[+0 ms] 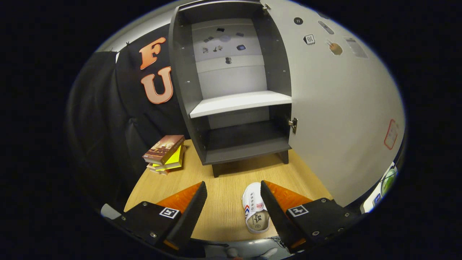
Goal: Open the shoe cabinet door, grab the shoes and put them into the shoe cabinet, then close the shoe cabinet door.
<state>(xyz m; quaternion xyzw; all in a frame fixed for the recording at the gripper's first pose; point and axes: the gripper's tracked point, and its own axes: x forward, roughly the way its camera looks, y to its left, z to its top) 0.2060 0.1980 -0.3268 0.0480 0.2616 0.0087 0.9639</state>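
The shoe cabinet [234, 90] is standing at the far side with its door [343, 108] swung wide right, showing a flat pale shelf. The gripper [232, 206] is hovering open, holding nothing. The white canvas shoe [254, 211] is lying near, against the right finger; shifting right should centre it.

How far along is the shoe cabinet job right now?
Done: the cabinet door is swung open, and the shelf and bottom compartment are bare. In hand: the gripper hangs open over the table, with the white shoe lying between its jaws beside the right one, not gripped. Left: grab the shoe, place it inside, close the door.
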